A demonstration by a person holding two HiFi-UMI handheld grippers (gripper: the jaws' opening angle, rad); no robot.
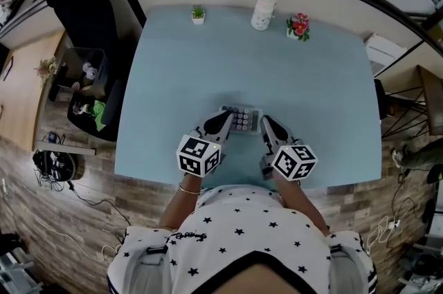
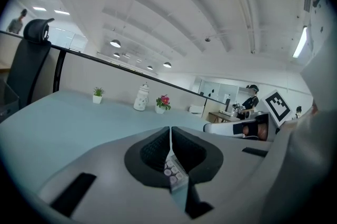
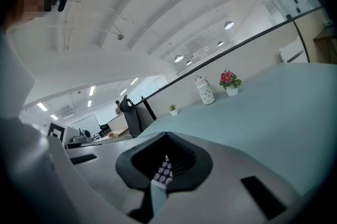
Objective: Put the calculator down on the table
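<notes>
From the head view, I hold the calculator [image 1: 241, 119] between my left gripper [image 1: 223, 121] and my right gripper [image 1: 266, 125], one at each side of it, over the near part of the light blue surface [image 1: 208, 71]. At the far edge stand a small green plant [image 1: 198, 13], a white jar [image 1: 263, 12] and a pot of red flowers [image 1: 298, 26] — well apart from my grippers.

In the left gripper view the black pads [image 2: 154, 152] are clamped on the calculator's edge; pale round keys show just below them.

The right gripper view is similar — its pads [image 3: 181, 161] press on the other edge.
</notes>
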